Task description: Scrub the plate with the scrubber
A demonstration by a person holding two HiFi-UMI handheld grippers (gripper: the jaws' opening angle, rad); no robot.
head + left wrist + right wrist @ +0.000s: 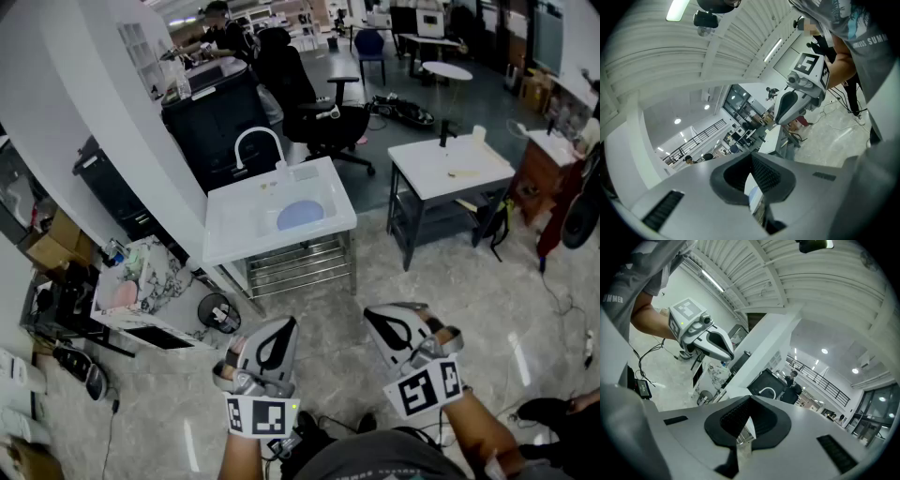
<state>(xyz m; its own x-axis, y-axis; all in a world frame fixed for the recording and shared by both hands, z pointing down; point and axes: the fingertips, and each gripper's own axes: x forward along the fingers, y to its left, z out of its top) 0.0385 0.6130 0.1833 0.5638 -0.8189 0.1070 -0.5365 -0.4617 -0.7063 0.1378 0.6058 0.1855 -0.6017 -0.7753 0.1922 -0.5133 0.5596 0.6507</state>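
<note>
Hovering above floor point(328, 305): left hand-held gripper point(284, 326), right hand-held gripper point(375, 317) both closed, empty; blue plate point(300, 215) in sink point(227, 214), well apart.

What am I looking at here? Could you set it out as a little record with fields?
Place: large indoor hall with a grey floor
Person: stands back from the sink, a gripper in each hand
Left gripper: jaws together, nothing between them
Right gripper: jaws together, nothing between them
Sink: white unit with a curved faucet
Plate: pale blue, lying in the basin
Scrubber: cannot be made out
Scrubbing: not yet begun; both grippers are well short of the sink
</note>
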